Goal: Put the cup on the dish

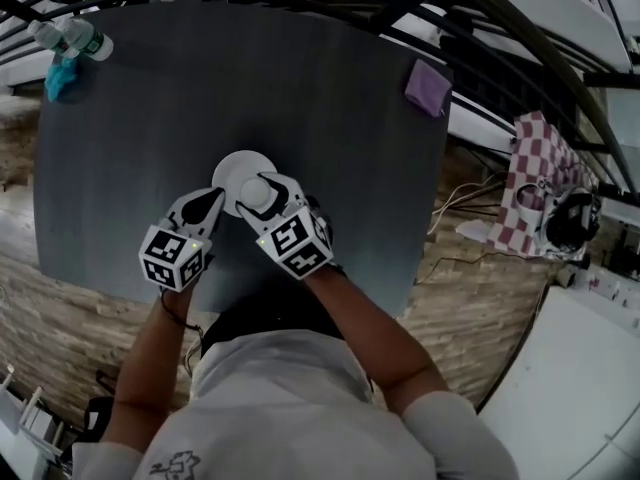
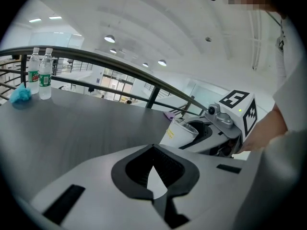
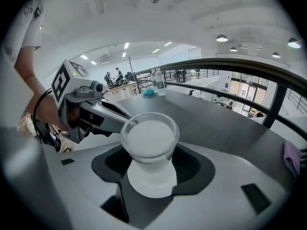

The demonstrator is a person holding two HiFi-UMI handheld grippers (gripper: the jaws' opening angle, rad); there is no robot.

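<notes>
Currently the right gripper [image 1: 264,196] is clenched on the cup [image 3: 149,140], jaws gripping its sides below the rim with the mouth up. The left gripper [image 2: 154,174] has its jaws closed together on nothing; a white sliver shows through the hollow, probably the dish [image 1: 228,171].

Cup sits over the dish's near-right part, not the centre. I can't tell whether its base touches the dish.

Risks, as I judge them:
- Letting go this far off-centre could land the base on the rim, and the cup tips.
- Cup looks light and thin, so a hard squeeze could dent it. Contents can't be told.
- Left gripper is just beside the dish's near-left edge, so a nudge could slide the dish out from under.
- The 2 grippers are close together, so opening the right jaws wide could hit the left one.

Room: the dish lies near the table's [image 1: 300,88] near edge, so little margin toward the person. Far half and right side are bare. The 2 bottles [image 1: 78,36] and teal cloth [image 1: 62,78] at the far-left corner and the purple cloth [image 1: 428,86] at far right are well apart from the work.
</notes>
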